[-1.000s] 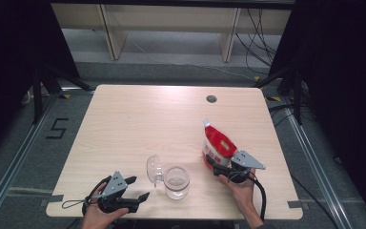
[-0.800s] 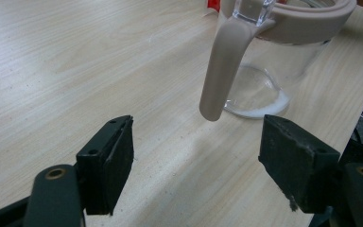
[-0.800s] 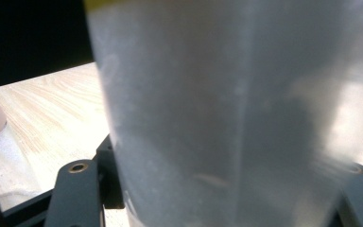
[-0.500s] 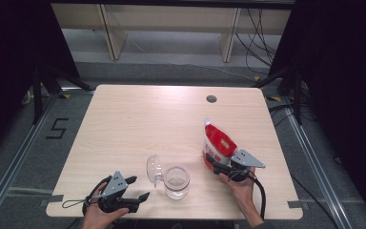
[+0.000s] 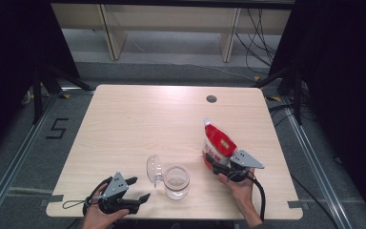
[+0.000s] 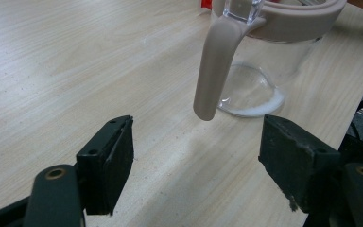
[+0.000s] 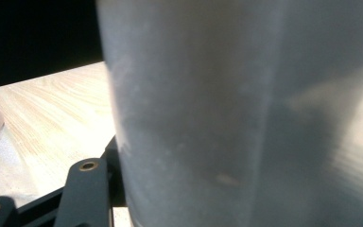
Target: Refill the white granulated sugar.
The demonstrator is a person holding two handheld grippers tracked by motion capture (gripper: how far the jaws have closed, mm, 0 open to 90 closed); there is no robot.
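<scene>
Pouch [image 7: 246,113] blurred, hiding right hand-held gripper [image 5: 218,166] jaws | jar [image 6: 269,61] rim cropped

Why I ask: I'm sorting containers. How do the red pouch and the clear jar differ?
The red pouch is opaque, red and white, with a spout on top; the clear jar is see-through glass. The pouch sits between the jaws of the right hand-held gripper; the jar stands free, its hinged lid swung open. The pouch rises taller than the squat jar. Both stand upright on the table.
</scene>
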